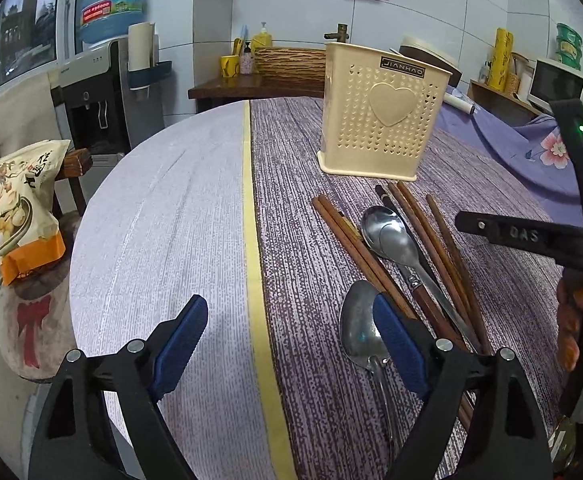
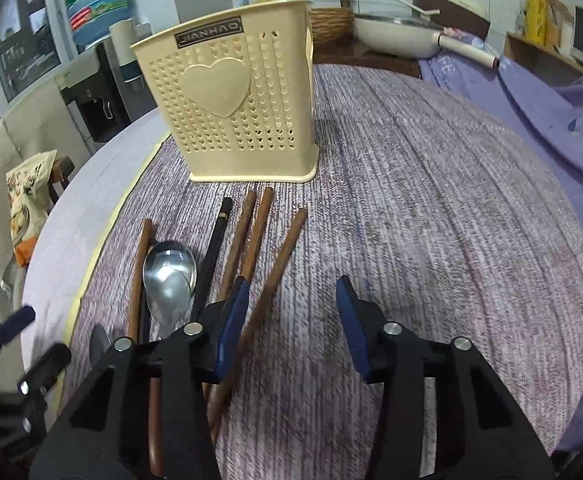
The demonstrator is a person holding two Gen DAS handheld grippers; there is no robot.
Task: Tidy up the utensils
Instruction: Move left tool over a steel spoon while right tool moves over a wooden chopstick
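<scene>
Both hand-held grippers, left (image 1: 289, 326) and right (image 2: 293, 306), are hanging with jaws apart, gripping nothing, over chopsticks (image 2: 281, 258) and spoons (image 1: 385, 232) lying on the tabletop (image 2: 431, 216) just before the utensil holder (image 1: 379, 114).

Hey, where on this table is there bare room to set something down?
Free: the pale cloth left of the yellow stripe, and the cloth right of the chopsticks. Crowded: the spoons and chopsticks before the cream holder.

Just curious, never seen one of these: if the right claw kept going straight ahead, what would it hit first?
Probably nothing soon: the open right claw points over bare tablecloth, with the chopsticks and cream utensil holder to its left. Depth is hard to judge.
</scene>
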